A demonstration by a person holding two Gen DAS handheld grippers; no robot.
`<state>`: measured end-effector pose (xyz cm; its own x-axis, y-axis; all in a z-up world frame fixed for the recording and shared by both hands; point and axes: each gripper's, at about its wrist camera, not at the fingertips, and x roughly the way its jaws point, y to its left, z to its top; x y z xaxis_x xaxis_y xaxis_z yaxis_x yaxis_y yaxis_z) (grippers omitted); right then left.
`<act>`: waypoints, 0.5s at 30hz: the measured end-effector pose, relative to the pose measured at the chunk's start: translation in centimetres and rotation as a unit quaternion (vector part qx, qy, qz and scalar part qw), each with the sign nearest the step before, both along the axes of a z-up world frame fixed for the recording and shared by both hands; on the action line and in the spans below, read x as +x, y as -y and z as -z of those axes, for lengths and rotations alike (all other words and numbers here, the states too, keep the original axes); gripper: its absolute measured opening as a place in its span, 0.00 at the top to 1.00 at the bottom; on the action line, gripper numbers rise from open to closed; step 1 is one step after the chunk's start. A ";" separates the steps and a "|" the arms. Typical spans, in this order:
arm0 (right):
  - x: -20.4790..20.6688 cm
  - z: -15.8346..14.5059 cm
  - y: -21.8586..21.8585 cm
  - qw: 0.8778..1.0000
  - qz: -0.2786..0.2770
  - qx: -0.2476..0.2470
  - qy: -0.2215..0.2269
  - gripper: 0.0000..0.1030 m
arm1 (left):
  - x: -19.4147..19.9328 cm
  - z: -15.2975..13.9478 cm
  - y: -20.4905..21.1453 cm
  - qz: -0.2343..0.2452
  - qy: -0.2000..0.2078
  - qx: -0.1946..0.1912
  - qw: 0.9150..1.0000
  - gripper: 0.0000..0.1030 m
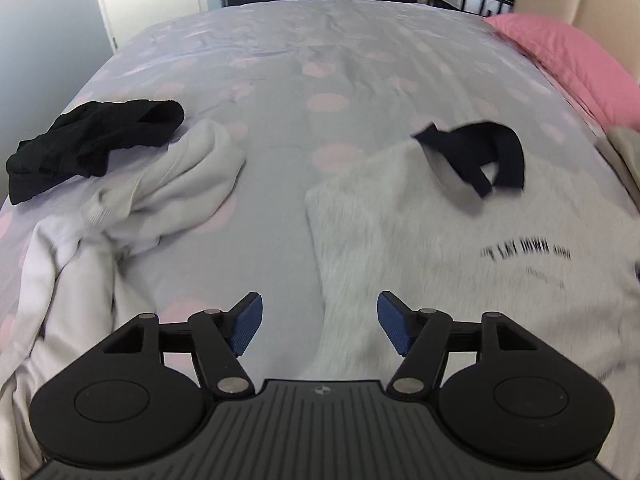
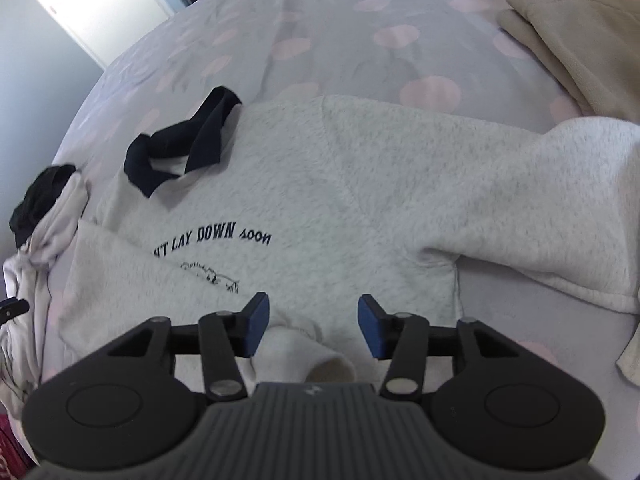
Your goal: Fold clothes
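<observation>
Grey sweatshirt (image 2: 360, 184) lies spread on the bed (image 1: 280, 60), chest print facing up, dark collar (image 2: 188, 140) at about 10 o'clock from the right gripper (image 2: 312, 326). One sleeve (image 2: 560, 208) runs out toward 3 o'clock in the right wrist view. A cuff end (image 2: 304, 352) lies across the body, directly under the right gripper.

Right gripper: jaws apart at a middling width, blue pads clear of the cloth. Nothing held; the cuff sits below the gap, not pinched.

Left gripper (image 1: 320, 326): jaws apart, nothing between them. It hangs over the sweatshirt's edge, bare bedspread to its 11 o'clock. View is blurred on the sweatshirt side.

Other laundry: crumpled white garment (image 1: 140, 192) at 10 o'clock from the left gripper, black garment (image 1: 92, 140) touching its far end. Beige cloth (image 2: 580, 40) at 1 o'clock from the right gripper. Pink pillow (image 1: 568, 52) at the head of the bed.

Step, as I judge it: one sleeve looks folded in and let go; both grippers are free.

Next move likely: take the outstretched sleeve at 3 o'clock near its cuff and lay it across the chest. Needs a pinch through one layer only, then a low carry so the body underneath stays flat.
</observation>
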<state>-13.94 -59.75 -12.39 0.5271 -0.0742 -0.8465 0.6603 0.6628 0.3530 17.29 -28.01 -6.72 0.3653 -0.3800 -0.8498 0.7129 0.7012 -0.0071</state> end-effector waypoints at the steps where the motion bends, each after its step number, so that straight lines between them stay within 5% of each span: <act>1: 0.0 0.2 0.3 1.000 0.004 0.005 -0.001 0.49 | 0.8 0.2 1.3 -0.010 -0.010 -0.001 1.000 0.40; 13: 0.4 1.3 0.9 0.999 -0.004 0.049 -0.018 0.49 | 7.8 4.7 10.1 -0.091 -0.065 0.035 0.993 0.40; 15: 0.4 1.5 1.0 0.998 -0.002 0.055 -0.020 0.49 | 8.3 5.5 10.8 -0.092 -0.064 0.051 0.992 0.45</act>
<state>-13.53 -60.76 -13.90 0.4937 0.0221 -0.8694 0.6726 0.6240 0.3978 25.62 -38.79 -12.25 0.3065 -0.2260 -0.9246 0.5703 0.8214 -0.0117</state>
